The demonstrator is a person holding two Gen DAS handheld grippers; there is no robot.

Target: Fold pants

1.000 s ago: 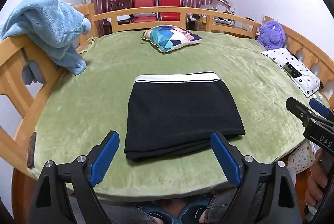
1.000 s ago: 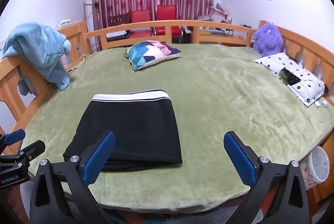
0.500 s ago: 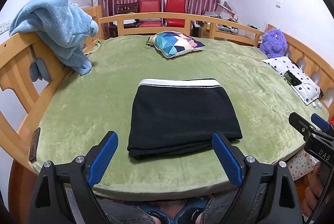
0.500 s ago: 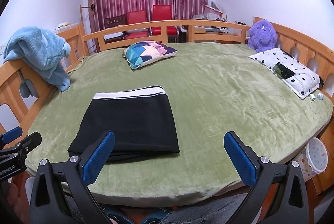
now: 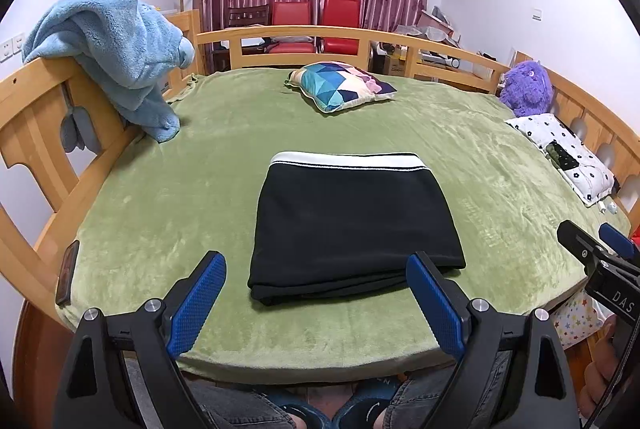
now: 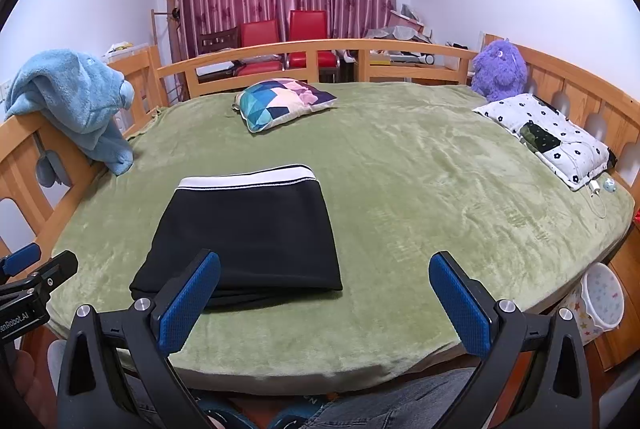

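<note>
both grippers backed off a little; folded pants (image 5: 352,225) lie ahead of the left gripper (image 5: 316,293) and right gripper (image 6: 324,299), jaws spread, empty.

Ahead of both tools the green bedspread (image 6: 420,197) lies bare on all sides of the folded pants (image 5: 352,221) — open lanes left, right and beyond. Far ahead: patterned cushion (image 5: 340,85). Left flank blocked by wooden rail (image 5: 36,109) with blue blanket (image 5: 112,45) draped over it. Right flank — floral pillow (image 6: 548,137), purple plush (image 6: 498,69), rail behind them.
</note>
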